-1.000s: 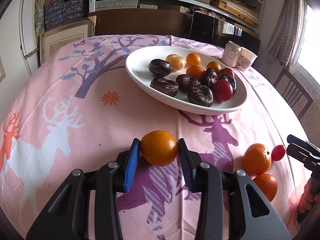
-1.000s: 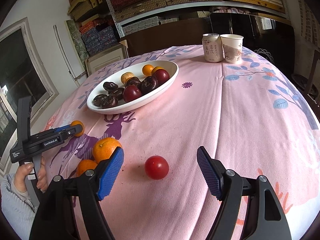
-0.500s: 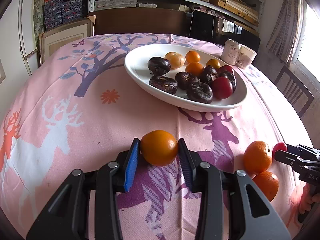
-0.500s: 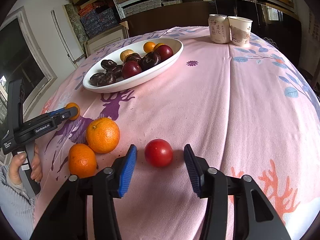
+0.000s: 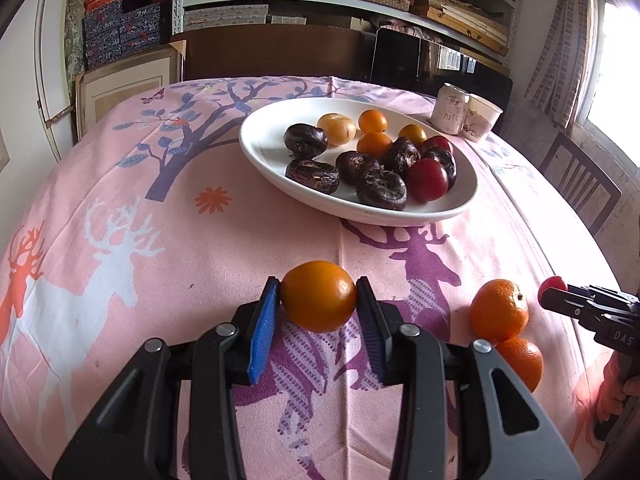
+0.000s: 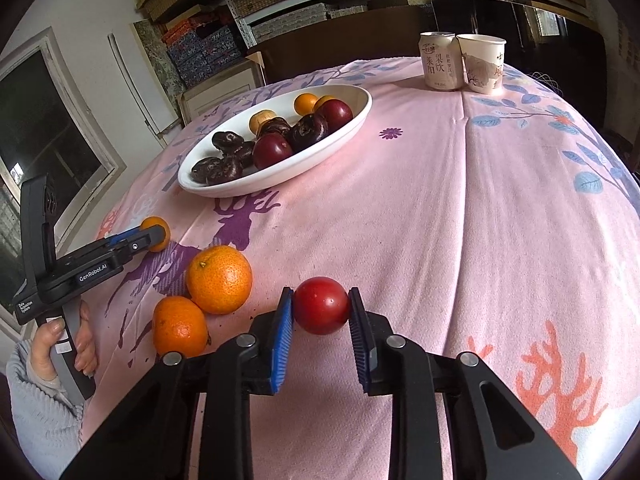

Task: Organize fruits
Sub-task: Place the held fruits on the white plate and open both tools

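Note:
My left gripper (image 5: 318, 298) is shut on a small orange fruit (image 5: 319, 296), held low over the pink tablecloth. My right gripper (image 6: 321, 310) is shut on a red fruit (image 6: 321, 311); the fruit also shows in the left wrist view (image 5: 551, 283). Two mandarins (image 6: 219, 279) (image 6: 180, 325) lie on the cloth just left of the right gripper. A white oval plate (image 5: 262, 148) at the table's far middle holds several dark, orange and red fruits. The left gripper also shows in the right wrist view (image 6: 154, 234).
A drink can (image 6: 440, 61) and a paper cup (image 6: 482, 62) stand at the table's far edge. A dark chair (image 5: 580, 184) stands at the right. Shelves with boxes fill the back wall.
My right gripper moved forward around the red fruit and closed on it. My left gripper kept its hold on the small orange fruit and barely moved.

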`<action>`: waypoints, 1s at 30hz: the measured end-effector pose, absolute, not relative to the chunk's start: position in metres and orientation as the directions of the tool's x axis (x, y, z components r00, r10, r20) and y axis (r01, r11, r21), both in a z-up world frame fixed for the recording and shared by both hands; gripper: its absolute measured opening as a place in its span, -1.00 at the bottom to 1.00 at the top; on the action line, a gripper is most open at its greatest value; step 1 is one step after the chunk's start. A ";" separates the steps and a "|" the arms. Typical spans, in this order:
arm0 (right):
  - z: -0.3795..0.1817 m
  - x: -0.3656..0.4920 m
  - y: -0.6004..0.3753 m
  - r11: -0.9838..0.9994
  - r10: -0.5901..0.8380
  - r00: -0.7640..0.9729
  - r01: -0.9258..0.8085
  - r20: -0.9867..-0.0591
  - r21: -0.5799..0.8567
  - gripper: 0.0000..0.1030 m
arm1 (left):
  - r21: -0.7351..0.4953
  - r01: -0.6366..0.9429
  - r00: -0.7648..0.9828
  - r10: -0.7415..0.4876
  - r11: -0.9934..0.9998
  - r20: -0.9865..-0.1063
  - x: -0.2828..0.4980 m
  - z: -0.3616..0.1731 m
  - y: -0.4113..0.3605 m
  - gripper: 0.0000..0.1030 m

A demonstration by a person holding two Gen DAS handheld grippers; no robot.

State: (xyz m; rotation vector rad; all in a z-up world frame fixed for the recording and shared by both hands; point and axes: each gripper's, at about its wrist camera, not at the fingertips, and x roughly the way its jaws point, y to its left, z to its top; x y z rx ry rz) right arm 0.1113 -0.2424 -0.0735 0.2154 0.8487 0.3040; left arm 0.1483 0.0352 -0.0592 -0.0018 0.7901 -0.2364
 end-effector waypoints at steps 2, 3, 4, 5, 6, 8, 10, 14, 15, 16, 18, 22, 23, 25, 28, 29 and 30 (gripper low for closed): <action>-0.071 0.110 -0.243 0.934 0.352 0.630 -0.182 -0.693 0.309 -0.47 | -0.077 0.219 0.690 -0.210 0.973 -0.693 0.144 -0.055 0.032 -0.26; -0.070 0.110 -0.243 0.932 0.355 0.634 -0.184 -0.687 0.312 -0.47 | -0.070 0.224 0.696 -0.210 0.972 -0.686 0.142 -0.052 0.030 -0.26; -0.068 0.109 -0.244 0.931 0.358 0.640 -0.185 -0.680 0.315 -0.47 | -0.069 0.228 0.703 -0.213 0.971 -0.679 0.141 -0.048 0.028 -0.26; -0.065 0.109 -0.245 0.930 0.358 0.649 -0.185 -0.671 0.317 -0.47 | -0.076 0.232 0.706 -0.221 0.970 -0.673 0.141 -0.044 0.028 -0.26; -0.062 0.108 -0.245 0.930 0.357 0.659 -0.187 -0.662 0.316 -0.47 | -0.083 0.237 0.706 -0.231 0.968 -0.669 0.142 -0.040 0.026 -0.25; -0.053 0.112 -0.246 0.925 0.369 0.666 -0.195 -0.648 0.326 -0.47 | -0.095 0.250 0.705 -0.248 0.964 -0.664 0.148 -0.031 0.024 -0.26; -0.041 0.119 -0.246 0.920 0.382 0.670 -0.205 -0.637 0.336 -0.47 | -0.086 0.251 0.714 -0.244 0.964 -0.657 0.156 -0.021 0.020 -0.26; -0.013 0.136 -0.237 0.931 0.360 0.701 -0.224 -0.616 0.288 -0.47 | -0.085 0.252 0.727 -0.247 0.964 -0.641 0.178 -0.005 0.014 -0.26; -0.007 0.142 -0.233 0.931 0.360 0.705 -0.229 -0.611 0.284 -0.47 | -0.088 0.253 0.727 -0.249 0.964 -0.640 0.184 -0.003 0.012 -0.26; -0.002 0.147 -0.230 0.931 0.360 0.708 -0.234 -0.608 0.279 -0.47 | -0.090 0.252 0.726 -0.250 0.964 -0.640 0.190 -0.002 0.010 -0.26; 0.005 0.161 -0.222 0.931 0.361 0.713 -0.240 -0.601 0.274 -0.47 | -0.088 0.252 0.723 -0.248 0.964 -0.645 0.201 -0.003 0.005 -0.26; 0.007 0.197 -0.210 0.924 0.375 0.701 -0.230 -0.606 0.306 -0.47 | -0.084 0.256 0.713 -0.247 0.963 -0.656 0.221 -0.011 -0.003 -0.26; 0.006 0.207 -0.208 0.924 0.375 0.696 -0.224 -0.612 0.311 -0.47 | -0.075 0.258 0.711 -0.242 0.963 -0.660 0.224 -0.014 -0.006 -0.26; 0.000 0.226 -0.204 0.924 0.372 0.688 -0.208 -0.623 0.321 -0.47 | -0.061 0.262 0.706 -0.234 0.963 -0.668 0.233 -0.020 -0.009 -0.26; -0.010 0.256 -0.198 0.920 0.373 0.673 -0.179 -0.639 0.348 -0.47 | -0.056 0.265 0.699 -0.231 0.963 -0.677 0.245 -0.026 -0.012 -0.26; -0.012 0.266 -0.196 0.920 0.371 0.668 -0.172 -0.644 0.352 -0.47 | -0.054 0.265 0.697 -0.230 0.963 -0.679 0.248 -0.027 -0.012 -0.26; -0.015 0.275 -0.194 0.921 0.368 0.665 -0.167 -0.649 0.352 -0.47 | -0.053 0.266 0.696 -0.230 0.962 -0.680 0.252 -0.028 -0.013 -0.26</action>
